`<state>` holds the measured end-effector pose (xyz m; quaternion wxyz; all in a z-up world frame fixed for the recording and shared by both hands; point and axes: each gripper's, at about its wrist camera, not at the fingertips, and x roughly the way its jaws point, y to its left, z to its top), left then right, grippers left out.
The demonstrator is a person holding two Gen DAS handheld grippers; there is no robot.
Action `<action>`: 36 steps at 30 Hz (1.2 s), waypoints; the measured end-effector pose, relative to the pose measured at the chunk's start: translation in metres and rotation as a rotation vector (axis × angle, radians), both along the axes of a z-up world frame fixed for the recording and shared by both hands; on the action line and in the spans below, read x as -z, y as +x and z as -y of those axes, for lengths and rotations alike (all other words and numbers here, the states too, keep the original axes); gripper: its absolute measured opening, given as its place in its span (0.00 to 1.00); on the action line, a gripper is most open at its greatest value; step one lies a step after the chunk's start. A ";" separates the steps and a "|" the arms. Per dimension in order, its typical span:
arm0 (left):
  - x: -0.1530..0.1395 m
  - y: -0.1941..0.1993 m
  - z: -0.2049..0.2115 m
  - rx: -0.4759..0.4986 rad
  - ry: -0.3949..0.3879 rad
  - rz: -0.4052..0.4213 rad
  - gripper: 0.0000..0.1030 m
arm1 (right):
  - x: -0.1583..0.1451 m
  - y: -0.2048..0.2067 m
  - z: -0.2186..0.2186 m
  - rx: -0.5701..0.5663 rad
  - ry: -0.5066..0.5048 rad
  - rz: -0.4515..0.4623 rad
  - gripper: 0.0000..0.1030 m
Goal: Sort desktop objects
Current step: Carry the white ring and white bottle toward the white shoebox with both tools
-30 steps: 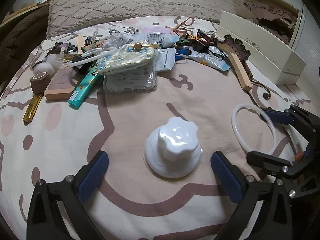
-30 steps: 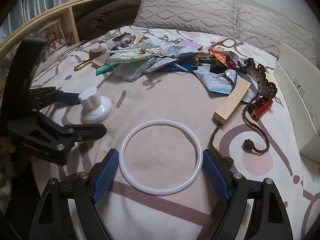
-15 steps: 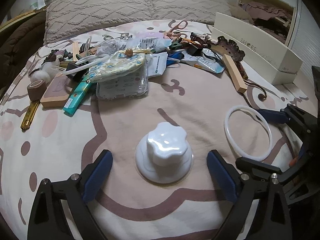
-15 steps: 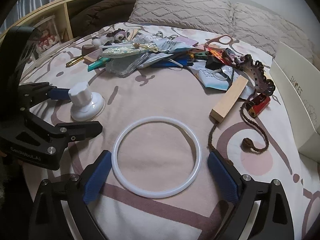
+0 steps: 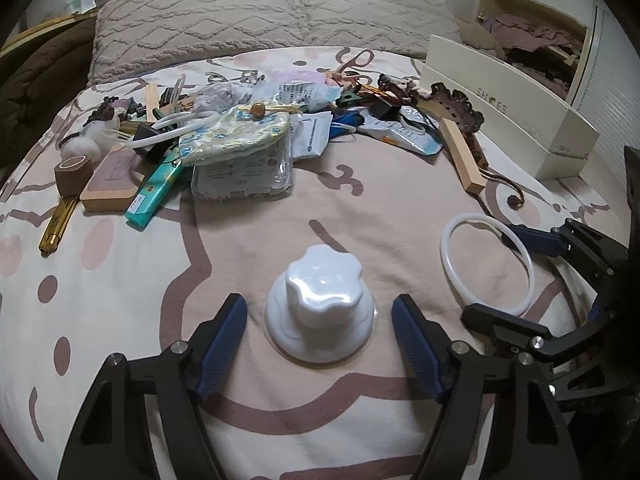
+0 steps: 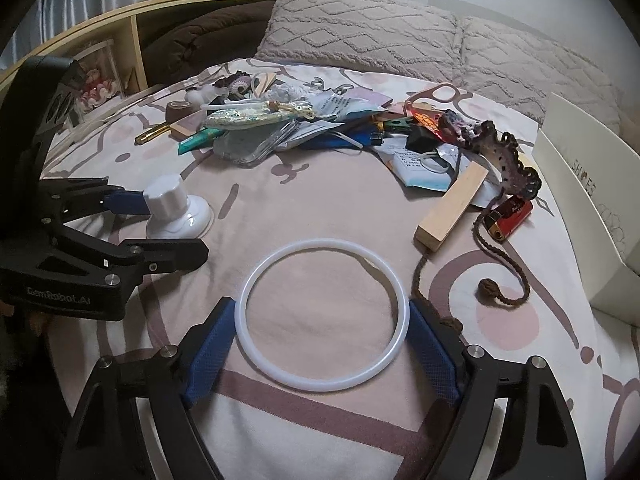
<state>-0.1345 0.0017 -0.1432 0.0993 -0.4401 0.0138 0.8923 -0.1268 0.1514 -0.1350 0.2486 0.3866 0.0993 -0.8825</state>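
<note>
A white scalloped knob on a round suction base [image 5: 320,292] stands upright on the patterned bedspread. It sits between the blue pads of my left gripper [image 5: 318,300], whose jaws are closing with a gap left on each side of the base. A thin white ring [image 6: 324,243] lies flat between the pads of my right gripper [image 6: 320,304]. Those jaws are closing too, with the pads right at the ring's rim and the ring still round. The right wrist view also shows the left gripper [image 6: 172,226] around the knob [image 6: 172,204]. The left wrist view shows the right gripper [image 5: 488,274] straddling the ring [image 5: 444,252].
A heap of small clutter [image 5: 240,136] lies further up the bed, in front of two pillows [image 5: 240,20]. A wooden block [image 6: 452,208], a red lighter [image 6: 512,216] and a brown cord [image 6: 504,300] lie right of the ring. A white shoe box [image 5: 500,108] stands along the right.
The left jaws have drawn in toward the knob. The right jaws widened a little, then came back in to the ring. Neither hand has shifted.
</note>
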 end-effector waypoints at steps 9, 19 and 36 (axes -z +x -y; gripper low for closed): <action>-0.001 0.002 0.004 -0.033 0.029 -0.011 0.55 | 0.000 0.000 -0.002 0.011 -0.009 -0.001 0.82; -0.003 0.004 0.002 -0.042 0.015 -0.026 0.54 | -0.002 0.001 -0.003 0.015 -0.019 -0.006 0.82; -0.013 0.006 -0.001 -0.030 0.040 -0.051 0.50 | -0.021 -0.001 -0.016 0.064 -0.087 -0.032 0.82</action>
